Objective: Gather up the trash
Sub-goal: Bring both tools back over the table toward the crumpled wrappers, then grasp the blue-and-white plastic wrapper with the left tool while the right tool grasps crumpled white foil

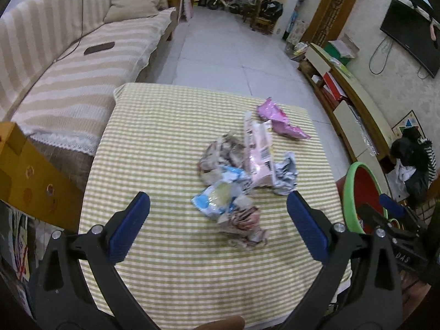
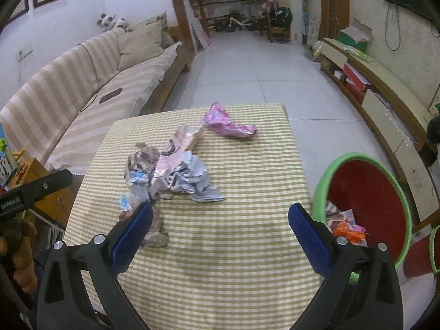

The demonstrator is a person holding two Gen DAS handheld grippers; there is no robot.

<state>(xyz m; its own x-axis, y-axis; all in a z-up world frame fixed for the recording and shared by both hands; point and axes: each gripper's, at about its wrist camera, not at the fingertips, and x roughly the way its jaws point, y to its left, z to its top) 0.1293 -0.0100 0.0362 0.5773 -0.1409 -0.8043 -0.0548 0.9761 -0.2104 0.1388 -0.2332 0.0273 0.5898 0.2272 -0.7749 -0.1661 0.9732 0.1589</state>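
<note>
- While both hover above the surface [image 1: 165, 126], the left gripper [image 1: 218, 210] and right gripper [image 2: 220, 220] stand wide, empty.
- Wrappers [image 2: 170, 176] lie mid-frame; the bin [image 2: 368, 206] sits lower right.

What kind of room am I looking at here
Most likely a home living room: a striped sofa along one wall, a wall-mounted TV over a low cabinet, and a cloth-covered table strewn with wrappers.

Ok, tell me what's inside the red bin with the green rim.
Inside the red bin, crumpled wrappers, orange and pinkish, lie at the bottom. The right gripper finger and the rim hide the rest.
</note>
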